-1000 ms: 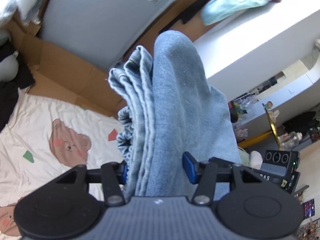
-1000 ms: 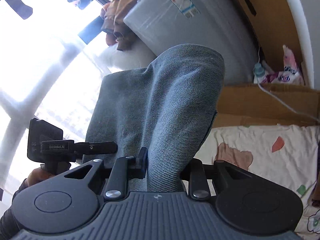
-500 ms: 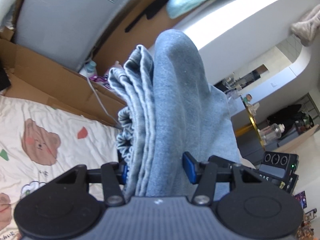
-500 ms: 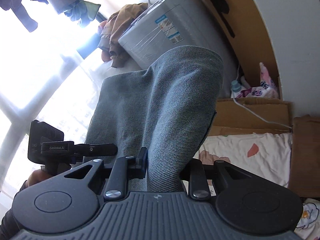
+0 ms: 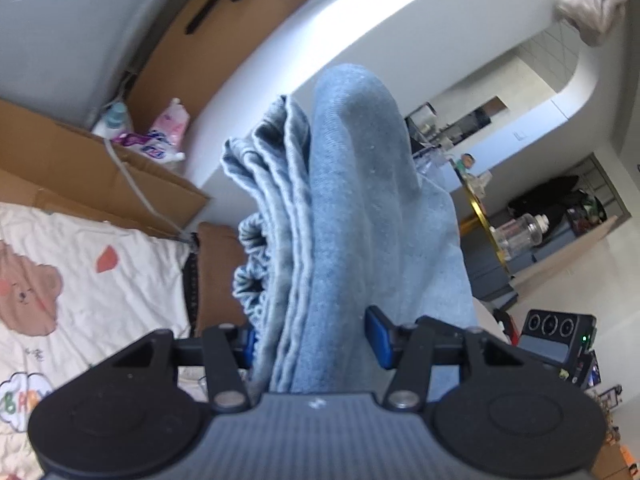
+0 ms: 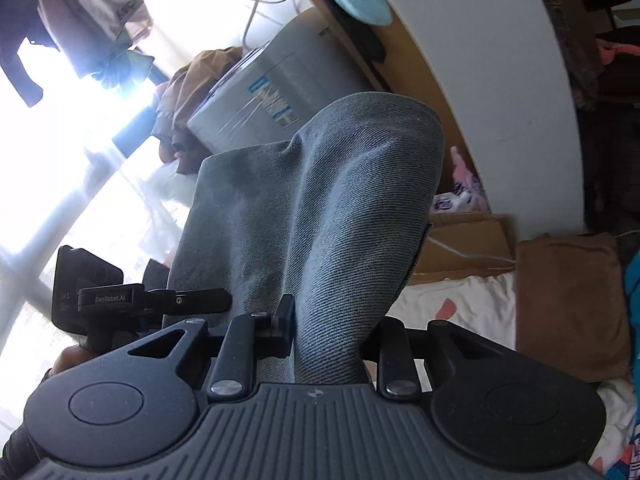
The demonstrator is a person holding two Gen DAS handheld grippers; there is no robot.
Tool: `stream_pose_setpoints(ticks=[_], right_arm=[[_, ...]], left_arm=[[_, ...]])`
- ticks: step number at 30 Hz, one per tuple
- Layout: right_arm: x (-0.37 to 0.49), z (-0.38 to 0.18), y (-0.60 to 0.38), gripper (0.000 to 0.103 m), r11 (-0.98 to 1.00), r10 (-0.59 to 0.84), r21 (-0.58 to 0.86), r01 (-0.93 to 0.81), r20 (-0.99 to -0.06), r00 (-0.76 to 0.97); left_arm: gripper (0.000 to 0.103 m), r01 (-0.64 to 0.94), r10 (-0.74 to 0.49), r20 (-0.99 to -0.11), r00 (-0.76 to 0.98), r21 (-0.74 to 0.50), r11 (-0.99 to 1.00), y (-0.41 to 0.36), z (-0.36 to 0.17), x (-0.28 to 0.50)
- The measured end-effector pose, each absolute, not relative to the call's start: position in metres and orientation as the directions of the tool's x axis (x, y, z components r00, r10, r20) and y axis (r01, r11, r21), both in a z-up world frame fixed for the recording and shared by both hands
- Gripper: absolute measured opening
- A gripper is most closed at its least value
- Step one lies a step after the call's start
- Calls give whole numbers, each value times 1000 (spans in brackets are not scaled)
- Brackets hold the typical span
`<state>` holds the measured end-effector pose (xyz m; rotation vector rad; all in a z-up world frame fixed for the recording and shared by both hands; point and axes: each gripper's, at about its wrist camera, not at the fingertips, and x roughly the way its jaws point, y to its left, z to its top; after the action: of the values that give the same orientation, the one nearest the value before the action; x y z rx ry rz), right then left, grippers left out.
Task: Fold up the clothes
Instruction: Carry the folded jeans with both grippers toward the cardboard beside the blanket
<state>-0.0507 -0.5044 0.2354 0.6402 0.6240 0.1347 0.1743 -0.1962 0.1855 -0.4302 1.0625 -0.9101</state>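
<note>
Compared with a second ago, the background behind both claws is swung sideways: in the left wrist view the bear-print bedsheet (image 5: 80,276) is pushed to nine o'clock, and a white wall and a far room are brought in at two o'clock. The grips on the cloth are unchanged. From this it is judged that the folded denim garment (image 5: 348,220) is being carried, lifted clear of the bed, toward a place where it can be set down.

The left claw (image 5: 316,336) is held about half open, and a thick stack of denim layers is clamped between its blue pads. The stack rises toward twelve o'clock from the jaws.

In the right wrist view the right claw (image 6: 332,332) is closed narrower, and a thinner fold of the same denim garment (image 6: 320,216) is pinched. The left claw is seen at nine o'clock, beside the cloth.
</note>
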Motion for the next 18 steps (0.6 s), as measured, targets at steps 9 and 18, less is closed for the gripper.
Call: stream_pose_setpoints(ticks=[9, 18], right_arm=[[-48, 224, -542, 25, 812, 231, 566, 138, -530, 816], [-27, 194, -568, 26, 820, 184, 544, 176, -543, 819]], left_arm=[[55, 465, -831, -534, 160, -702, 540, -237, 171, 186], [55, 445, -835, -528, 155, -717, 536, -265, 150, 207]])
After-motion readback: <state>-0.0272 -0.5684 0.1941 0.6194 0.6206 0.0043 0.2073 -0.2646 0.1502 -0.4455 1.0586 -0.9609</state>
